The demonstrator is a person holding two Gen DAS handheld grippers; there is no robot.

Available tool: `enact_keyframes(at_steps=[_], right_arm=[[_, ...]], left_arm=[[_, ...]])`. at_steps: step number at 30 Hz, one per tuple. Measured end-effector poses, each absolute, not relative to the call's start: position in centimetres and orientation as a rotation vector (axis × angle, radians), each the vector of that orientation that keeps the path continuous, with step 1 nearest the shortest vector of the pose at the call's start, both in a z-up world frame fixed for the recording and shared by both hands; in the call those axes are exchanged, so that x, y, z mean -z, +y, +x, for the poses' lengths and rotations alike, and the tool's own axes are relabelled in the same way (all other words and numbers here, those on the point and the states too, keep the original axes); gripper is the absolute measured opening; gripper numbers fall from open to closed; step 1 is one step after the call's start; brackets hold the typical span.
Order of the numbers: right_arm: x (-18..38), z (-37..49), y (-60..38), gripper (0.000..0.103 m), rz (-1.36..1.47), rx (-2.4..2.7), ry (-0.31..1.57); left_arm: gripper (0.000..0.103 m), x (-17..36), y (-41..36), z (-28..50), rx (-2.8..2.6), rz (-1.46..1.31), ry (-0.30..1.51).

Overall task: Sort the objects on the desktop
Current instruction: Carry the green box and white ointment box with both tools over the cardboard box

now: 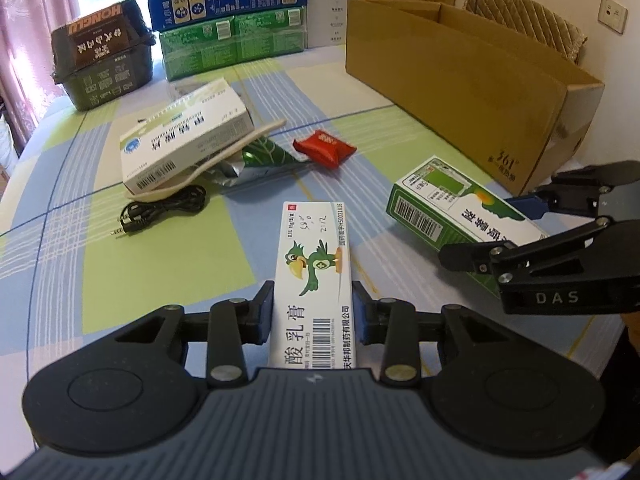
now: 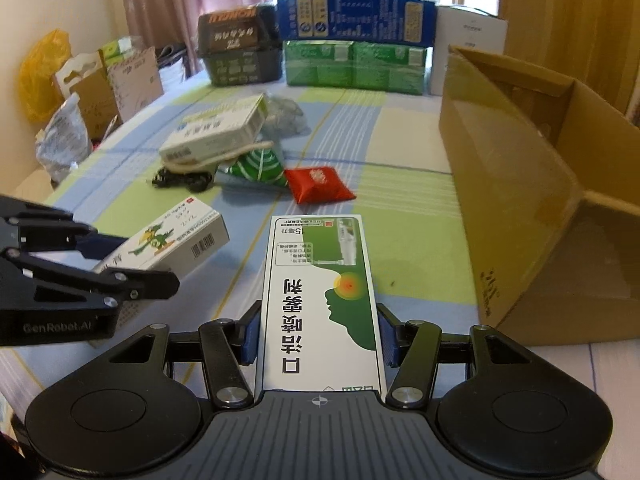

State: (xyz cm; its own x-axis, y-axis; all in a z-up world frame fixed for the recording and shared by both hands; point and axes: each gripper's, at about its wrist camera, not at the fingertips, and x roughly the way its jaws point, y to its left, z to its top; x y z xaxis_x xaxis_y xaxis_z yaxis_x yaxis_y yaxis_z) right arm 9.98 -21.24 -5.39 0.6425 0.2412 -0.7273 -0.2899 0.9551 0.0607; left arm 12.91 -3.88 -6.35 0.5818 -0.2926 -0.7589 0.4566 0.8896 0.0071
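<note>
My left gripper (image 1: 313,314) is shut on a narrow white medicine box with a green parrot (image 1: 314,264), held above the checked tablecloth. My right gripper (image 2: 317,334) is shut on a wider green-and-white spray box (image 2: 320,296), also lifted. In the left wrist view the right gripper (image 1: 516,228) shows at the right with the spray box (image 1: 452,208) between its fingers. In the right wrist view the left gripper (image 2: 116,258) appears at the left, clamping the parrot box (image 2: 168,240). An open brown cardboard carton (image 2: 540,184) lies on its side to the right.
On the cloth lie a white medicine box (image 1: 184,140), a beige spoon (image 1: 224,156), a green foil packet (image 1: 260,158), a red sachet (image 1: 324,148) and a black cable (image 1: 164,210). Stacked blue and green boxes (image 1: 228,20) and a dark container (image 1: 104,56) line the back.
</note>
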Motion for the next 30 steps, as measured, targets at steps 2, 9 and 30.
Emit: enact_keyframes(at_steps=[2, 9, 30], right_arm=[[4.4, 9.6, -21.6, 0.053, -0.05, -0.299, 0.807], [0.7, 8.4, -23.1, 0.053, -0.012, -0.274, 0.755], [-5.7, 5.5, -27.9, 0.053, 0.01, -0.214, 0.643]], left_arm=[[0.033, 5.6, -4.2, 12.7, 0.435, 0.203, 0.843], [0.033, 2.4, -5.2, 11.8, 0.415, 0.157, 0.819], [0.033, -3.5, -10.1, 8.1, 0.427, 0.122, 0.775]])
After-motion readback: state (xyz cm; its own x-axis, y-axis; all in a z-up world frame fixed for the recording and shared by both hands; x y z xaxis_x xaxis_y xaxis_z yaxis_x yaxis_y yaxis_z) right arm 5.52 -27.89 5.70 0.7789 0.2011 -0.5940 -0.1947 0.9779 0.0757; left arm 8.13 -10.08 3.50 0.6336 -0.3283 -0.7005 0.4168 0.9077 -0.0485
